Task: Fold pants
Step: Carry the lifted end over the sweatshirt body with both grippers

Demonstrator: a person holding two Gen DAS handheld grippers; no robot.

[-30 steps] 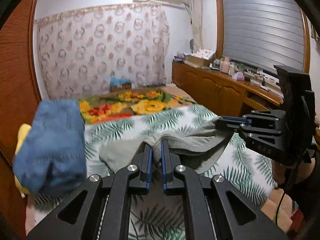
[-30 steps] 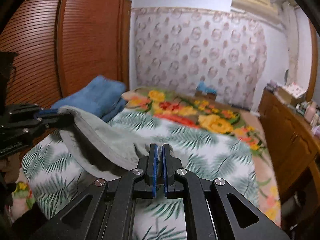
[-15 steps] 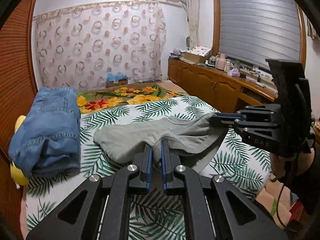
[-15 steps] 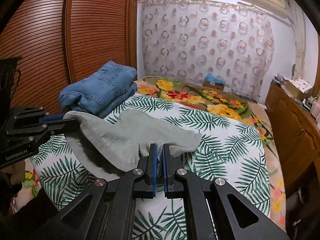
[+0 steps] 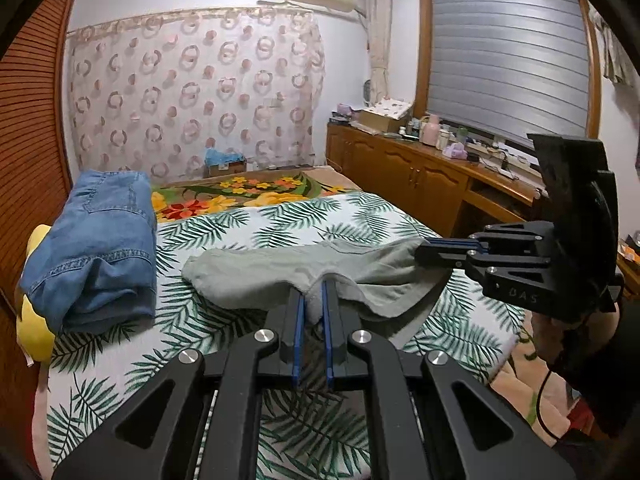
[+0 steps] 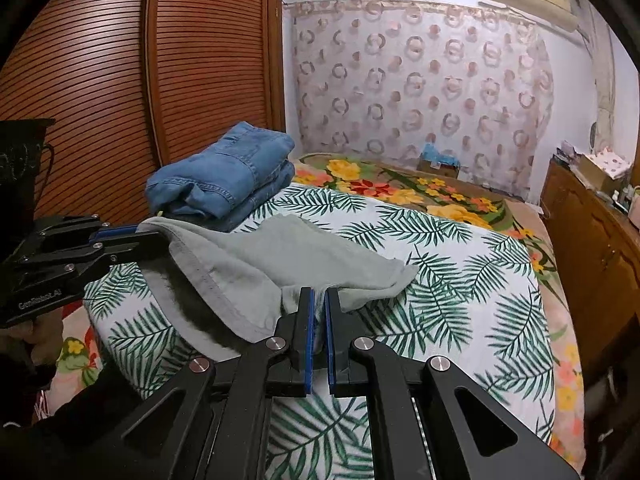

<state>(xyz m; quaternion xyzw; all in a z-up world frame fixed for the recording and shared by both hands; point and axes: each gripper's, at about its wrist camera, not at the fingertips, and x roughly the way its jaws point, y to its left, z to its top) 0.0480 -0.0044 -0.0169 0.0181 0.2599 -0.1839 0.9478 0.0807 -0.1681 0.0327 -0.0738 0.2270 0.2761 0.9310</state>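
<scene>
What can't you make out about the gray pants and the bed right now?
- Gray pants: near edge hidden behind left claw in the left wrist view and behind right claw in the right wrist view.
- Their underside, held off the bed, is in shadow.
- Items on the cabinet: too small.

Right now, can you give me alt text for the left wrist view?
The left gripper pinches one edge of grey pants over a leaf-print bed; the right gripper holds the other edge. Folded jeans lie left.
</scene>
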